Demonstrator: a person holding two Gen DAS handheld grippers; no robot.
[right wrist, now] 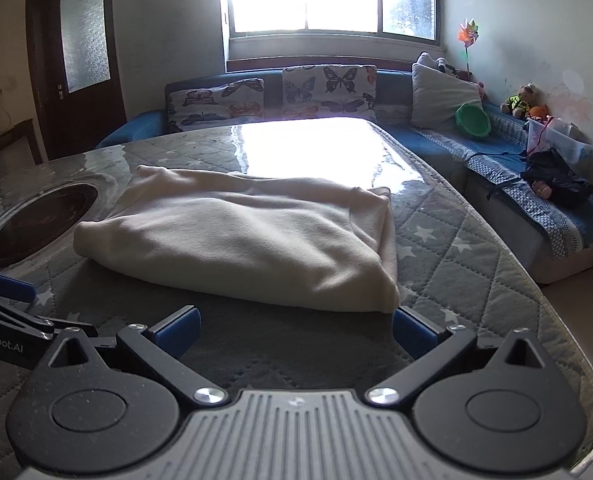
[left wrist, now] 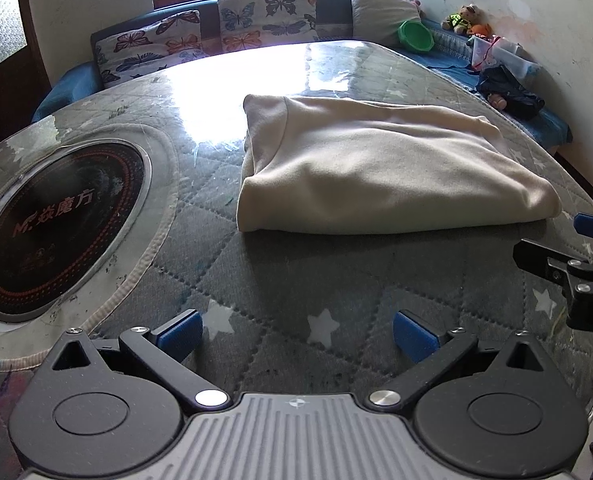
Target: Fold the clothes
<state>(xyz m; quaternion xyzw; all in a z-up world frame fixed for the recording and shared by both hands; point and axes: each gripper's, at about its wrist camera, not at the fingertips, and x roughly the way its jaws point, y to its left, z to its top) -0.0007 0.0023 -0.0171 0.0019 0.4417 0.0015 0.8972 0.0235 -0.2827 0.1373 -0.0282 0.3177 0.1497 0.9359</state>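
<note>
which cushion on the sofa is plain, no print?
The plain grey square cushion at the sofa's right corner; the two other cushions carry butterfly prints.

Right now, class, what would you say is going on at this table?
A person is folding clothes with two hand-held tongs. A cream garment lies in a folded bundle on the quilted star-print table cover, beside a round black cooktop set into the table. Neither tool touches it: the left tongs and right tongs both hang open and empty just short of its near edge.
</note>
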